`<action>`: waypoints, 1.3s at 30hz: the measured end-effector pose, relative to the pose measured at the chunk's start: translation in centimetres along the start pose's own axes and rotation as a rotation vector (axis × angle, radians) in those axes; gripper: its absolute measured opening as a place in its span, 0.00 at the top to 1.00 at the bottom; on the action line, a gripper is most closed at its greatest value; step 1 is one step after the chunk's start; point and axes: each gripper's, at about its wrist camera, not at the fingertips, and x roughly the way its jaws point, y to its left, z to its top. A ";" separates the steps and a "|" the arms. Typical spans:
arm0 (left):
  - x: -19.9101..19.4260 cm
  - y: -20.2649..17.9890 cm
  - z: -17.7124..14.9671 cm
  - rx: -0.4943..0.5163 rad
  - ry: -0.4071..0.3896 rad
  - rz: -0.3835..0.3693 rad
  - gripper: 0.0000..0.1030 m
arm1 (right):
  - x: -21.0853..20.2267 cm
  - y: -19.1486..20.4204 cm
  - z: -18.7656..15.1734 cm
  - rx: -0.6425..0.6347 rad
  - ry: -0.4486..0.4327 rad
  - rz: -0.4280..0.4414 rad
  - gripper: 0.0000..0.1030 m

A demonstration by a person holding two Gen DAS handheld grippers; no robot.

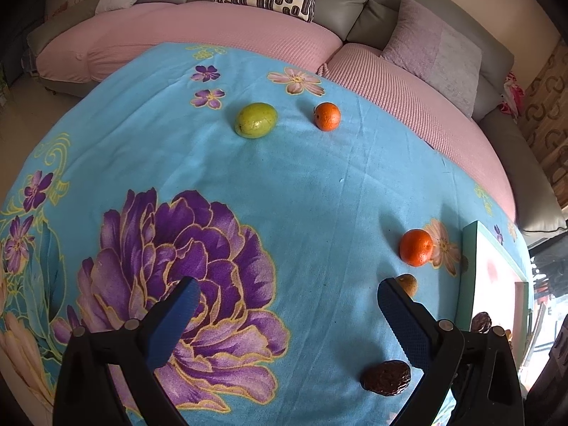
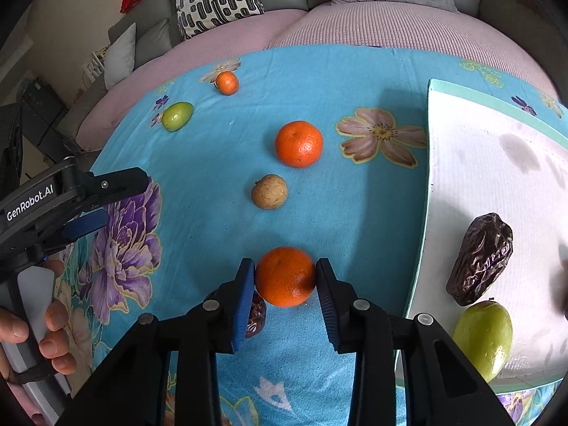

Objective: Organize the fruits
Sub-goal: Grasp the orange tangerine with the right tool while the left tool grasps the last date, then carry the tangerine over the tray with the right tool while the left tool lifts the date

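The right gripper [image 2: 285,277] is clamped on a tangerine [image 2: 285,277], both blue pads [image 2: 245,305] pressed against its sides, low over the blue flowered cloth [image 2: 220,163]. A date [image 2: 256,314] lies just under its left pad. At twelve o'clock from the held fruit sit a small brown fruit [image 2: 269,191] and then a second tangerine [image 2: 299,143]. Farther off, at eleven o'clock, are a green fruit [image 2: 177,116] and a small tangerine [image 2: 227,82]. At three o'clock lies the white tray [image 2: 472,163], carrying another date [image 2: 481,259] and a green fruit [image 2: 484,340]. The left gripper [image 1: 287,298] hangs with its fingers spread wide, holding nothing, a date [image 1: 386,378] on the cloth near its right finger.
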 end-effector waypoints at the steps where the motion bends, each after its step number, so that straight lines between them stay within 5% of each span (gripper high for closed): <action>1: 0.0 -0.2 -0.1 0.007 -0.002 -0.002 0.02 | -0.3 0.0 0.1 0.001 -0.014 0.001 0.64; 5: 0.0 -2.0 -0.9 0.064 0.008 -0.032 0.09 | -2.6 -0.5 0.6 0.019 -0.093 -0.012 0.64; 11: 1.0 -5.1 -2.7 0.139 0.087 -0.125 0.18 | -6.2 -3.4 1.0 0.062 -0.209 -0.188 0.64; 17: 1.7 -7.5 -5.1 0.224 0.144 -0.139 0.22 | -8.7 -7.3 0.9 0.162 -0.270 -0.252 0.64; 25: 2.8 -8.4 -7.5 0.279 0.203 -0.116 0.31 | -10.0 -10.9 0.2 0.275 -0.288 -0.247 0.64; 29: 2.6 -8.2 -7.4 0.280 0.194 -0.111 0.51 | -10.2 -11.2 0.1 0.285 -0.291 -0.243 0.64; 39: 0.8 -8.2 -6.7 0.287 0.142 -0.150 0.52 | -10.3 -11.1 0.2 0.290 -0.293 -0.236 0.64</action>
